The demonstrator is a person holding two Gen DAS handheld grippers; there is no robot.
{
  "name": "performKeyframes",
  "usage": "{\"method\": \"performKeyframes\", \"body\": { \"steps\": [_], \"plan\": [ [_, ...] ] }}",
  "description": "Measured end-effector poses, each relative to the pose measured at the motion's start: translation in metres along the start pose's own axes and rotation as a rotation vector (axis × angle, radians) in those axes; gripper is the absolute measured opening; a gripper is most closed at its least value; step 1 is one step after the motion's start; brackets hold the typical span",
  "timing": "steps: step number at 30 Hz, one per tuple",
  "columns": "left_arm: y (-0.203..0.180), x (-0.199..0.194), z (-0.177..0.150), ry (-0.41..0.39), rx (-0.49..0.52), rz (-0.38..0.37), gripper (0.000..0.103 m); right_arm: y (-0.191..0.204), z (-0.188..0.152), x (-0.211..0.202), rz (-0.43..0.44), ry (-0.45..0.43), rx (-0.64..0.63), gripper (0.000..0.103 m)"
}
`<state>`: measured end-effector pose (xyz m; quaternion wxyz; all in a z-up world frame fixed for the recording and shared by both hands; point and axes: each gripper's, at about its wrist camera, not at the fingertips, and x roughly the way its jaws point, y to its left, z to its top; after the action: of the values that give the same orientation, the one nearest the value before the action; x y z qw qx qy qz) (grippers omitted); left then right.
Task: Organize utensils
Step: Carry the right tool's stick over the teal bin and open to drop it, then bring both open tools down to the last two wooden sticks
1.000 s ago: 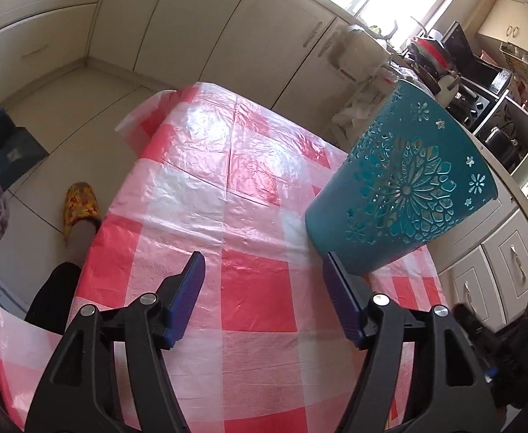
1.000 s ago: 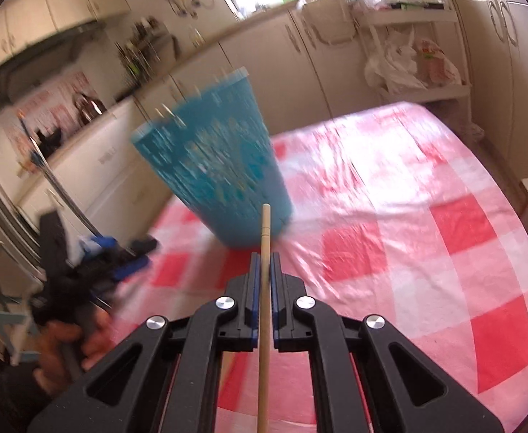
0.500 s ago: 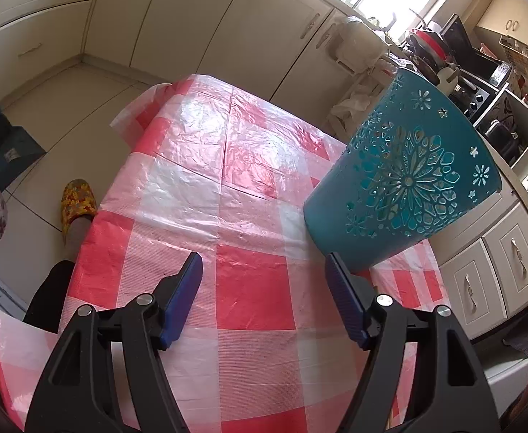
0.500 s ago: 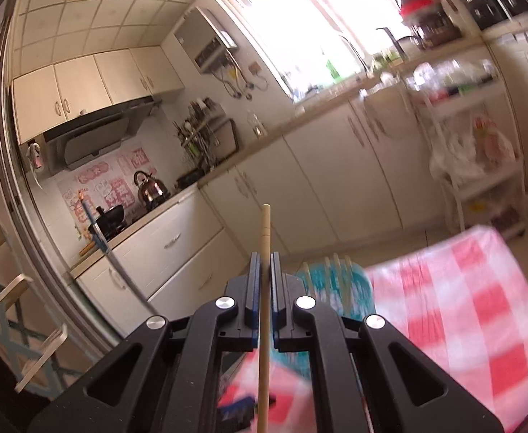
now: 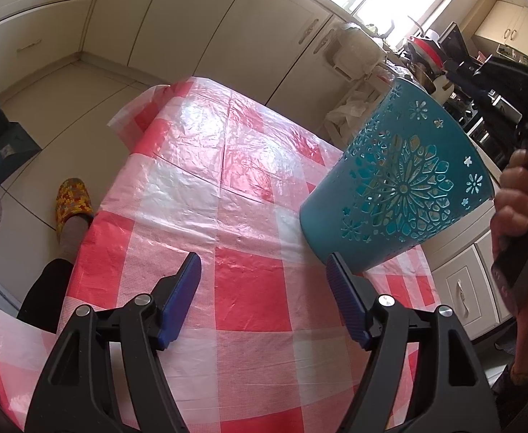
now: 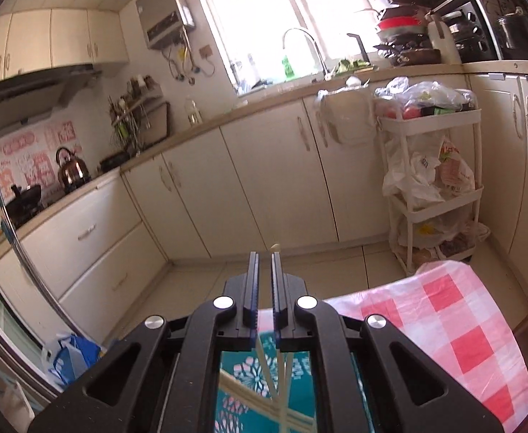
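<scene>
A teal cut-out utensil holder point(image 5: 397, 195) stands on the red-and-white checked tablecloth point(image 5: 199, 180). My left gripper point(image 5: 263, 258) hovers open over the cloth with nothing between its fingers; the holder's base sits just beyond its right finger. My right gripper point(image 6: 264, 252) is above the holder point(image 6: 242, 379), and its jaws are opening. A pale wooden chopstick point(image 6: 275, 248) stands in the narrow gap against the right pad, its lower end down in the holder among other chopsticks point(image 6: 264, 364). A hand point(image 5: 516, 195) holding the right gripper shows at the right of the left wrist view.
The table's far edge drops to a tiled floor. A person's foot in a yellow slipper point(image 5: 73, 198) is left of the table. A white cart point(image 6: 433, 180) full of bags stands beyond the far corner, with cream cabinets point(image 6: 275, 187) behind.
The right gripper rose from in front of the holder to above it, and its jaws parted. The chopstick has slid down, so only its tip shows past the fingers. The left gripper stayed put.
</scene>
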<state>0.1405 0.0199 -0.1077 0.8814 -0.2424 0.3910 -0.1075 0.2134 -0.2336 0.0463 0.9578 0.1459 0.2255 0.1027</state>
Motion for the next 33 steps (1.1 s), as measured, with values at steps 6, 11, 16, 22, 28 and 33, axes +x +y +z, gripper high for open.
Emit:
{"method": "performKeyframes", "body": {
  "steps": [6,11,16,22,28,33],
  "plan": [
    [0.003,-0.001,0.001,-0.006,-0.012,0.007,0.071,-0.005,-0.023,-0.042,0.029,-0.009,-0.030,0.030],
    [0.002,0.001,0.001,-0.002,-0.010,0.018,0.072,-0.032,-0.074,-0.101,-0.019,0.015,-0.046,0.043],
    [0.001,0.002,0.001,0.003,-0.004,0.024,0.073,-0.055,-0.152,-0.110,-0.082,0.242,-0.082,0.043],
    [0.000,0.002,0.001,0.002,-0.007,0.020,0.074,-0.062,-0.198,-0.096,-0.106,0.379,-0.075,0.036],
    [0.001,0.002,0.001,0.001,-0.010,0.014,0.075,-0.054,-0.204,-0.081,-0.110,0.416,-0.094,0.033],
    [0.002,0.002,0.001,-0.001,-0.013,0.011,0.075,-0.049,-0.207,-0.066,-0.134,0.464,-0.127,0.025]
  ]
}}
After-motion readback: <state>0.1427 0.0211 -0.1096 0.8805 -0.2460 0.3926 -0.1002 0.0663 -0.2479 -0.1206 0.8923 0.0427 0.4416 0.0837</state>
